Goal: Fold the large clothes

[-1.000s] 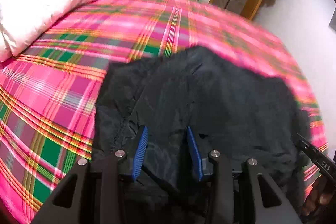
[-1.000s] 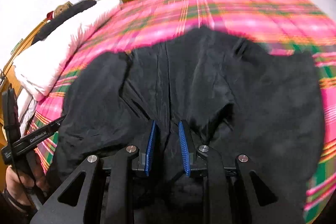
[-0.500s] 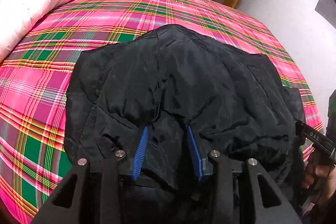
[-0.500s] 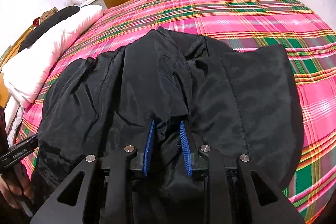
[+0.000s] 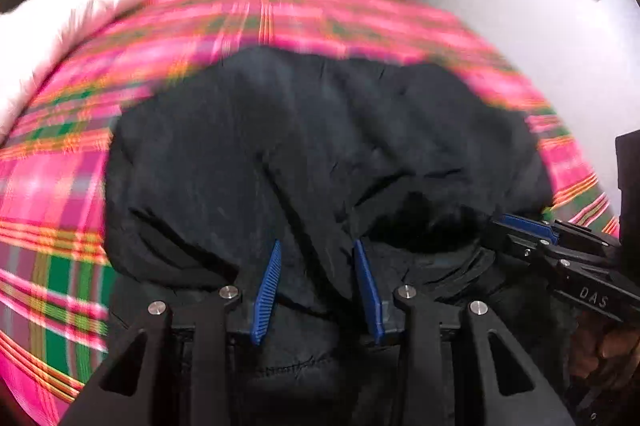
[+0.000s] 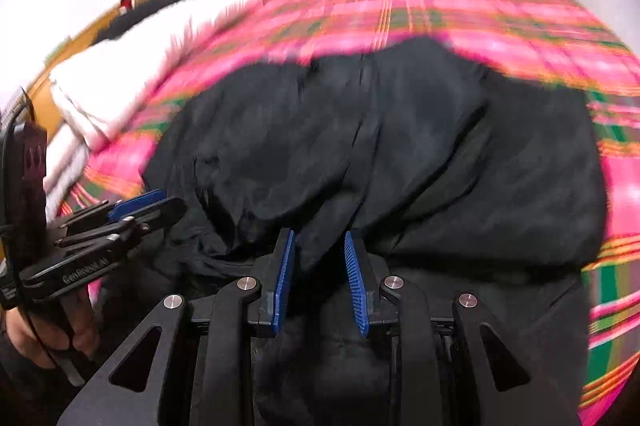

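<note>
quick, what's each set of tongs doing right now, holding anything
Left tongs: closed on a bunch of the black jacket.
Right tongs: closed on the same jacket's near edge.

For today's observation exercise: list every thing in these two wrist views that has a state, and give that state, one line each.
Black jacket: rumpled on the bed, near edge bunched and held by both grippers.
Left gripper: shut on the jacket's near edge.
Right gripper: shut on the jacket's near edge.
Plaid bedspread: spread flat under the jacket.
White duvet: heaped along the bed's far left side.
</note>
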